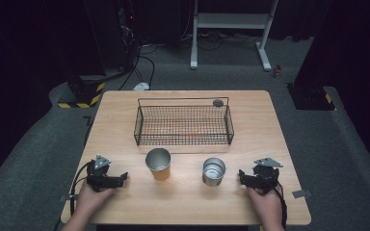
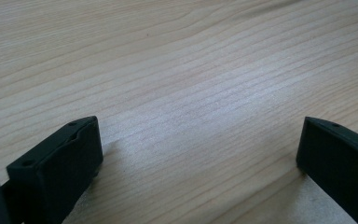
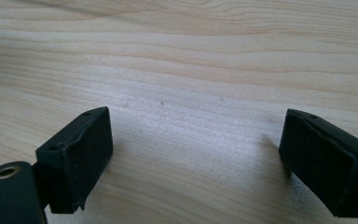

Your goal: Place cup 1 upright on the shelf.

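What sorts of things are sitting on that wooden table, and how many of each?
Cups: 2, a brown paper cup and a silver metal cup
Wire baskets: 1
Small grey round pieces: 1, by the basket's far right corner
Handheld grippers: 2, left gripper and right gripper
Total: 6

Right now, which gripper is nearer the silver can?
Right. The right gripper sits just beside the silver can; the left gripper is across the table, past the paper cup.

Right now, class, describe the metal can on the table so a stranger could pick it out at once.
Start at the black wire basket on the wooden table. Two open containers stand in front of it, towards the person. The metal can is the right-hand one, nearest the right gripper: silver and ribbed, unlike the tapered orange-brown paper cup beside it.
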The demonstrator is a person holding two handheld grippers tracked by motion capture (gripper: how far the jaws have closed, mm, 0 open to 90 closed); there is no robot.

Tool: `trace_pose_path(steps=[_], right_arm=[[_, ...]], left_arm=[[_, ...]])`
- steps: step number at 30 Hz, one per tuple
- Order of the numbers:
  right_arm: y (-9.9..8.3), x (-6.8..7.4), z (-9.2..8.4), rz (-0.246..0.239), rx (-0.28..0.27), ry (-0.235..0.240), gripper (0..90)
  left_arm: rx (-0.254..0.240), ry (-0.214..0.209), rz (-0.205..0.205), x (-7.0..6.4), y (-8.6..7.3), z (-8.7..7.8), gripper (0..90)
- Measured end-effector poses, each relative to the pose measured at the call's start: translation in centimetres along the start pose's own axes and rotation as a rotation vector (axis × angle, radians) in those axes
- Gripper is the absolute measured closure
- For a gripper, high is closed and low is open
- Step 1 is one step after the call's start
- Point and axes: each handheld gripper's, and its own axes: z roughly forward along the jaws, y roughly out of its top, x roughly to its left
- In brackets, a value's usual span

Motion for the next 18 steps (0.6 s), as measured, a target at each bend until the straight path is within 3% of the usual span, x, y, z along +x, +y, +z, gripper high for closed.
trace_pose_path(steps=[18], right_arm=[[-0.05,0.04,-0.01,-0.006,-0.002,0.004,9.6]], left_arm=[[0.000,0.003,0.001,-0.09,0.00,0.02,0.5]])
